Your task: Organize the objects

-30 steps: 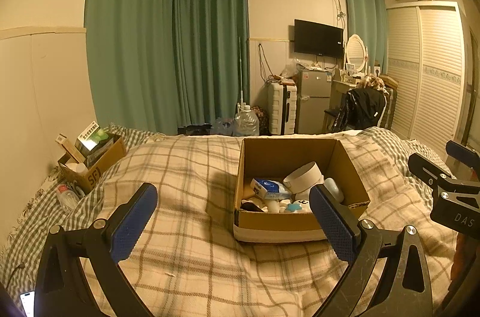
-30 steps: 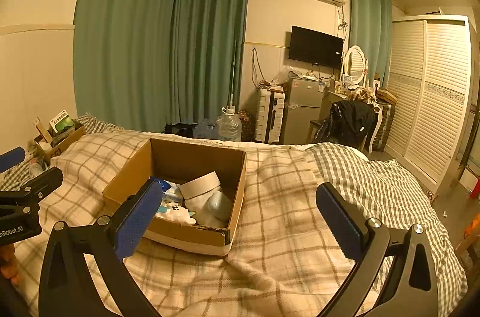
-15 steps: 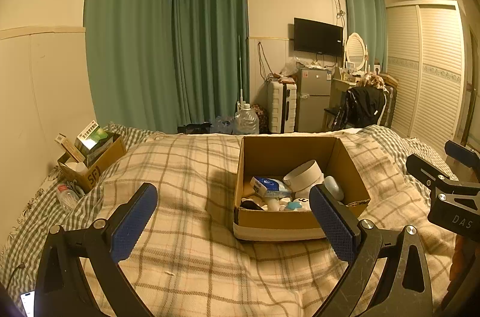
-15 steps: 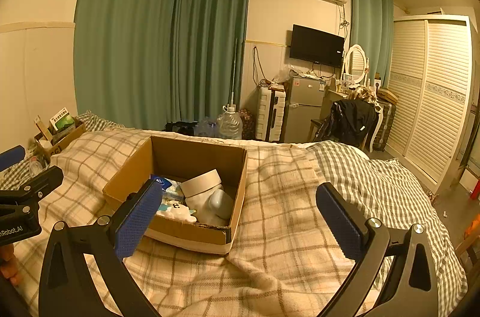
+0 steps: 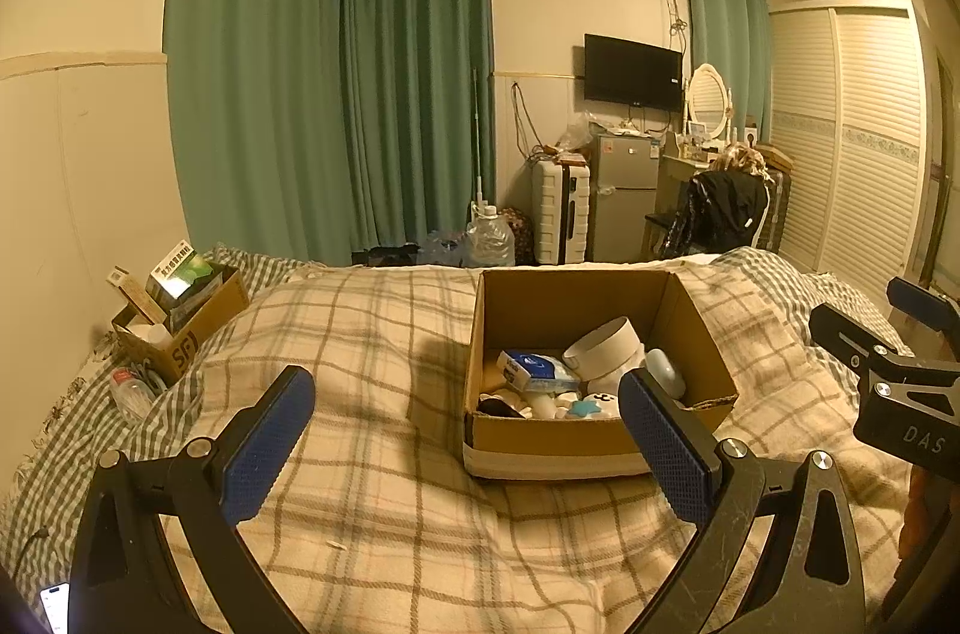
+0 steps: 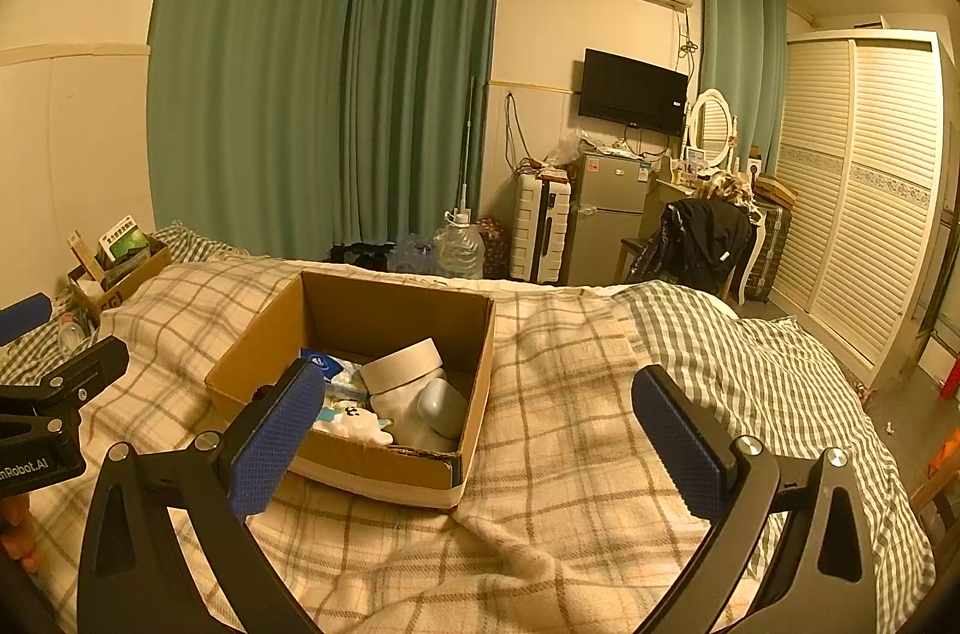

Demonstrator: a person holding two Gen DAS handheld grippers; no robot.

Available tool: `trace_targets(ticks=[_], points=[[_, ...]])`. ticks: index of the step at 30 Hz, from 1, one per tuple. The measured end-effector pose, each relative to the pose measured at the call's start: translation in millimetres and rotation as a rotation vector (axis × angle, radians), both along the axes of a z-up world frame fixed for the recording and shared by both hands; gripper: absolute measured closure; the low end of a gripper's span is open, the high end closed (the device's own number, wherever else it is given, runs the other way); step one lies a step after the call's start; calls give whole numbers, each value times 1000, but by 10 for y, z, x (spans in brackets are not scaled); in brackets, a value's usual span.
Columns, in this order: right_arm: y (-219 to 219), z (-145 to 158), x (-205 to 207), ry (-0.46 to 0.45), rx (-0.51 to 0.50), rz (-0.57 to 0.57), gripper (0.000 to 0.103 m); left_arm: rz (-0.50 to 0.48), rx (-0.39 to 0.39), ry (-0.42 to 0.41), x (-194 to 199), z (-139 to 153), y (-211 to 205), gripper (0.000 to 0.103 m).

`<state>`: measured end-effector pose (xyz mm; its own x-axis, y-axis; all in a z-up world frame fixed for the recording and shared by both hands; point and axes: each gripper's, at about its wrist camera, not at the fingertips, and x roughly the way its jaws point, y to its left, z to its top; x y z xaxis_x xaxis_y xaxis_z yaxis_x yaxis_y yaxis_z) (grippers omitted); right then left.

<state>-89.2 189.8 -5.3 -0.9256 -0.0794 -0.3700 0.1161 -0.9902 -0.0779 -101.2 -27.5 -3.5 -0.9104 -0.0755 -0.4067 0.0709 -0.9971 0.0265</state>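
From the left wrist camera, the left claw (image 5: 465, 445) hangs released above the beige plaid blanket (image 5: 372, 490) on the bed, its blue-padded fingers (image 5: 267, 445) spread wide with nothing between them. The open brown cardboard box (image 5: 591, 439) sits on the blanket ahead and to the right; the claw's right finger overlaps its near right corner in the view. Inside lie a white tape-like ring (image 5: 603, 346), a blue and white packet (image 5: 537, 371) to its left, and small white items along the near wall. A smaller brown cardboard box (image 5: 180, 328) of cartons sits far left by the wall, and the right claw's tips (image 5: 882, 328) show at the right edge. From the right wrist camera, the right claw (image 6: 480, 433) is likewise spread and empty above the blanket (image 6: 558, 454). The box (image 6: 384, 466) lies ahead and left, its near left corner behind the left finger (image 6: 273, 439); the ring (image 6: 402, 364) rests inside, towards its right wall.
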Motion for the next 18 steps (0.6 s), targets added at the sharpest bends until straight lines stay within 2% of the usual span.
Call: trace_targets(ticks=[18], points=[[-1, -51, -36, -13, 1, -8, 0, -14, -13, -12, -31, -45, 30, 0]])
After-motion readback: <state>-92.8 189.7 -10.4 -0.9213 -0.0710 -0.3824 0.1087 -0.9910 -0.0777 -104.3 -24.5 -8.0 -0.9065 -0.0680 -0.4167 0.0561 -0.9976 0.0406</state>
